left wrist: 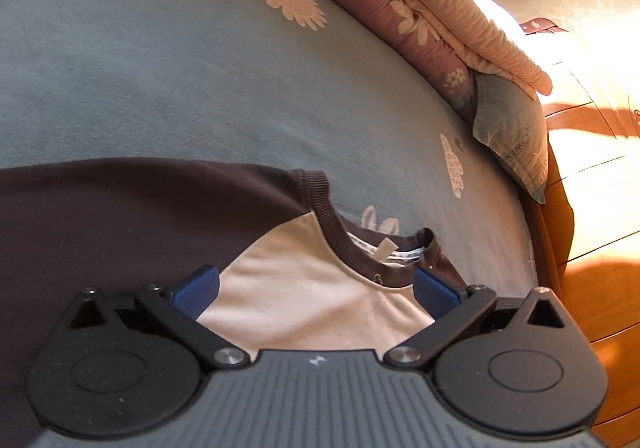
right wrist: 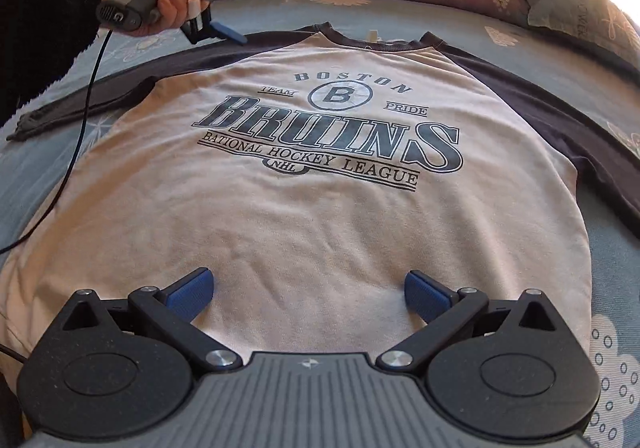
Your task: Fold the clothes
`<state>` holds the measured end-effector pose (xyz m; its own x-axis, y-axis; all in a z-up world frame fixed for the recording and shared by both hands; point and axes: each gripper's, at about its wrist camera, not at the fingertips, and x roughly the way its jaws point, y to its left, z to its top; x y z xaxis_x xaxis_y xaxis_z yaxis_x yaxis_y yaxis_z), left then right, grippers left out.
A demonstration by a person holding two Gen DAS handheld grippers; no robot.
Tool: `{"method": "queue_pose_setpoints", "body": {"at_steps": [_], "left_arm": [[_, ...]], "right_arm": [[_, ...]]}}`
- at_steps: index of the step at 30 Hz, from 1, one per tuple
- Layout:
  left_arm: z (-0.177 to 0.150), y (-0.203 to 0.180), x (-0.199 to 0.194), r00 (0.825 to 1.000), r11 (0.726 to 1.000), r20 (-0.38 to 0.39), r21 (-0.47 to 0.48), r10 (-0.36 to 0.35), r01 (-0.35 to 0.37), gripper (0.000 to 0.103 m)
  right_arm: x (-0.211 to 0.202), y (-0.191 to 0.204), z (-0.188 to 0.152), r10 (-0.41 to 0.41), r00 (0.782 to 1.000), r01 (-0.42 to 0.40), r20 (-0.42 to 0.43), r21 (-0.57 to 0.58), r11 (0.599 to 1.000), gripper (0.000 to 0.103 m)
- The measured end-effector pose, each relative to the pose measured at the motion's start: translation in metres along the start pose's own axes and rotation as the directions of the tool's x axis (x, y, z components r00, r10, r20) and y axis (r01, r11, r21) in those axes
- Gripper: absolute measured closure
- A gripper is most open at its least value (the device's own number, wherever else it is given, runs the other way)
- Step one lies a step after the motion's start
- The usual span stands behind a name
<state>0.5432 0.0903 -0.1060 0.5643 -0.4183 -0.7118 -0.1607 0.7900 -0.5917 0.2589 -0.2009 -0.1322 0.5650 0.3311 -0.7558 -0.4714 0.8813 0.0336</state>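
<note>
Shirt was seen spread flat, print up, on the bed, both tools wide open and empty, left tool poised over the collar, right tool above the hem; folding seemed unstarted, a shoulder grasp being needed next.

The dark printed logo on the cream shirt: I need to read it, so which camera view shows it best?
The right wrist view: the dark printed logo lies whole and legible across the chest of the cream shirt with dark sleeves. The left wrist view shows only the dark ribbed collar, plain cream cloth and a sleeve; no print.
</note>
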Motion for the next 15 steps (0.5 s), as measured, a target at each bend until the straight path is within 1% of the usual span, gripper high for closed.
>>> {"method": "queue_pose_setpoints", "body": {"at_steps": [4,7,9,12,15], "left_arm": [[0.015,-0.011,0.036,1.0,1.0,-0.013,0.011,-0.002,0.002,0.001],[0.028,-0.01,0.055,0.999,0.999,0.038,0.02,0.036,-0.036,0.001],[0.034,-0.008,0.058,0.996,0.999,0.081,0.015,0.039,-0.041,0.001],[0.039,-0.01,0.059,0.994,0.999,0.093,0.004,0.052,-0.053,0.001],[0.032,-0.025,0.048,0.994,0.997,0.099,0.053,0.044,-0.049,0.001]], "right_arm": [[-0.001,-0.003,-0.001,0.011,1.0,-0.011,0.003,0.006,1.0,0.0],[-0.001,-0.002,-0.002,0.011,1.0,-0.011,0.008,-0.002,1.0,0.0],[-0.001,-0.002,-0.002,0.011,1.0,-0.011,0.011,-0.008,1.0,0.0],[-0.001,-0.002,-0.002,0.012,1.0,-0.012,0.015,-0.013,1.0,0.0],[-0.002,-0.001,-0.002,0.01,1.0,-0.009,0.016,-0.015,1.0,0.0]]}}
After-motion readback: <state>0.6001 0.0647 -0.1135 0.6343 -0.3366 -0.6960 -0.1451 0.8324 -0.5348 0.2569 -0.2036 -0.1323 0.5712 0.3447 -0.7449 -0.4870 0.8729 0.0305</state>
